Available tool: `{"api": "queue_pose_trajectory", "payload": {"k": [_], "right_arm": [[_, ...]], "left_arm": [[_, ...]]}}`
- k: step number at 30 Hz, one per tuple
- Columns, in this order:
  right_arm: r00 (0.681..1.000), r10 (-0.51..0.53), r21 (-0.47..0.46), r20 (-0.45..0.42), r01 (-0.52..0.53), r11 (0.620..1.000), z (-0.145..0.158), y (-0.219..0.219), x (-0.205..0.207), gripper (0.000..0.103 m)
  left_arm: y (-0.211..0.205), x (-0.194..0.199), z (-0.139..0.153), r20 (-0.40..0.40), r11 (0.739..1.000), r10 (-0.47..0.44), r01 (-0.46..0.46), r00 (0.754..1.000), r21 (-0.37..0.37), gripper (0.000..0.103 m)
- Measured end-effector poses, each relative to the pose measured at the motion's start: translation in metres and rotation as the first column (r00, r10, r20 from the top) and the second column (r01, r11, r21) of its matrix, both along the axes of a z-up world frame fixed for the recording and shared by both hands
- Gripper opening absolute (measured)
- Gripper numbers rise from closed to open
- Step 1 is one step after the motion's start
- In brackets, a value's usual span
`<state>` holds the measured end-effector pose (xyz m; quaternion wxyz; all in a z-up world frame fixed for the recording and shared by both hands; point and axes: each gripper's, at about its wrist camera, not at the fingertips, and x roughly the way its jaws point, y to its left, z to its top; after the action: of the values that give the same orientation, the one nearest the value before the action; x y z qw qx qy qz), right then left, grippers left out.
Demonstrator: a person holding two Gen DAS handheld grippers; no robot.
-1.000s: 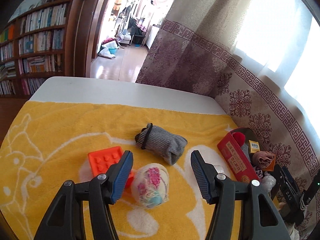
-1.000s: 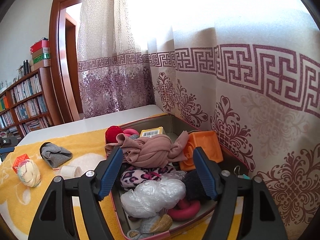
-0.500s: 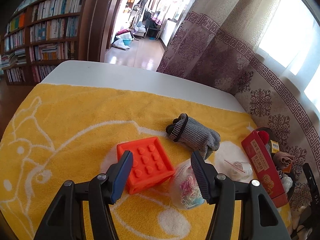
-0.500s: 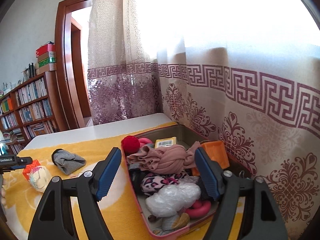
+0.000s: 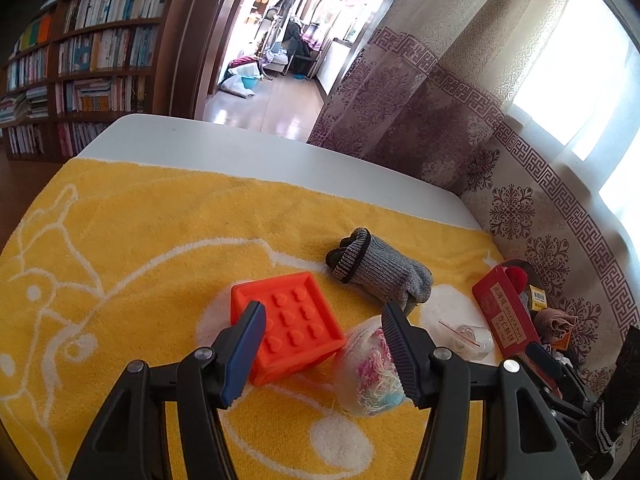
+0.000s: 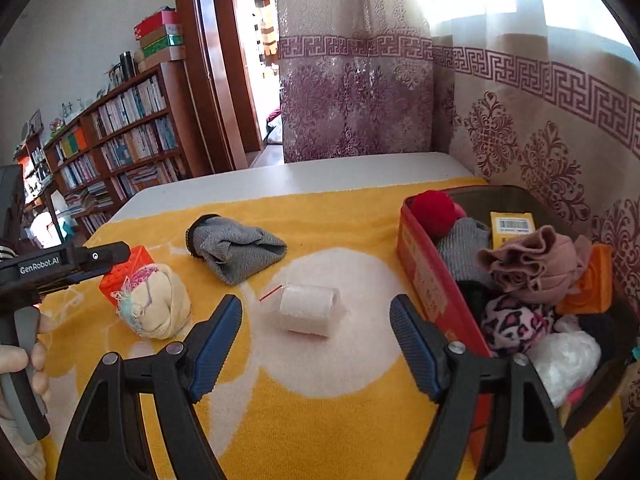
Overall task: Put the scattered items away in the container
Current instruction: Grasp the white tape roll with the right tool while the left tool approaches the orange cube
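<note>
White counter (image 6: 328,172), set against patterned curtains (image 6: 520,120); bookshelf (image 6: 120,136) and open doorway beyond

Yellow towel (image 6: 340,400) with white line drawing, spread over most of the counter

Red container (image 6: 430,276), at the towel's right end beside the curtain; already crowded: red pompom, grey knit, yellow carton, pink knotted cloth, orange block, leopard-print bundle, clear plastic bag

Left claw (image 5: 320,344), held in a person's hand (image 6: 28,360), fingers apart and clamped on nothing; orange block (image 5: 288,324) lies between the fingers, with a gap at each pad, while the right finger stands in front of the ball

Right claw (image 6: 316,340), fingers spread wide, nothing gripped; white roll lies on the towel ahead, between the two fingers and apart from both

Grey sock (image 6: 236,248), folded, dark cuff, loose on the towel toward the far edge

Cream ball (image 6: 156,304) with pink and blue threads, touching the orange block's side

White roll (image 6: 308,308) in a clear zip bag, near the container's left wall, not touching it
</note>
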<state>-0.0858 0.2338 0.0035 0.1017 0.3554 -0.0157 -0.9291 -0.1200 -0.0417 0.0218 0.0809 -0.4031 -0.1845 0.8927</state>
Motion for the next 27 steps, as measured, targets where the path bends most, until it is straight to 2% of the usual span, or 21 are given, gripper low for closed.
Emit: {"api": "queue_pose_trajectory", "payload": {"k": [4,9,11,12,13,14,15,17,21,24,27], "right_arm": [[0.999,0.009,-0.004,0.051,-0.009,1.000,-0.013,-0.008,-0.015,0.080],[0.990,-0.002,-0.052,0.139,0.009,0.999,-0.029,-0.007,-0.039,0.080],[0.986,0.001,-0.057,0.168,0.009,0.998,-0.036,-0.007,-0.044,0.071],[0.982,0.003,-0.056,0.188,0.008,0.998,-0.040,-0.007,-0.046,0.055],[0.979,0.004,-0.063,0.202,0.009,0.998,-0.042,-0.005,-0.047,0.049],[0.980,0.002,-0.071,0.200,0.013,0.997,-0.042,-0.003,-0.045,0.049],[0.982,-0.008,-0.067,0.191,0.021,0.998,-0.039,0.000,-0.042,0.047],[0.986,-0.018,-0.054,0.166,0.027,0.998,-0.032,0.002,-0.034,0.046],[0.991,0.001,-0.083,0.134,0.010,0.996,-0.021,0.003,-0.021,0.046],[0.992,0.006,-0.090,0.122,0.005,0.996,-0.018,0.001,-0.017,0.046],[0.993,0.009,-0.088,0.114,0.001,0.996,-0.017,-0.001,-0.016,0.046]], "left_arm": [[-0.004,0.000,0.001,-0.001,1.000,0.006,-0.006,1.000,0.013,0.062],[-0.007,-0.001,0.000,0.000,1.000,0.017,-0.017,1.000,0.020,0.062],[-0.008,-0.001,0.000,0.001,0.999,0.025,-0.025,1.000,0.020,0.062],[-0.008,-0.001,-0.001,0.002,0.999,0.031,-0.031,1.000,0.018,0.062],[-0.008,-0.001,-0.002,0.004,0.999,0.037,-0.037,0.999,0.015,0.064],[-0.008,-0.001,-0.003,0.007,0.999,0.047,-0.047,0.999,0.008,0.076],[-0.007,-0.001,-0.004,0.008,0.998,0.064,-0.064,0.998,-0.004,0.082],[-0.003,-0.001,-0.007,0.012,0.996,0.083,-0.083,0.996,-0.036,0.083],[0.013,-0.005,-0.016,0.031,0.994,0.048,-0.045,0.998,-0.099,0.083],[0.019,-0.006,-0.016,0.002,0.988,0.054,-0.053,0.999,-0.143,0.083],[0.015,-0.009,-0.018,-0.001,0.986,0.076,-0.075,0.997,-0.147,0.083]]}}
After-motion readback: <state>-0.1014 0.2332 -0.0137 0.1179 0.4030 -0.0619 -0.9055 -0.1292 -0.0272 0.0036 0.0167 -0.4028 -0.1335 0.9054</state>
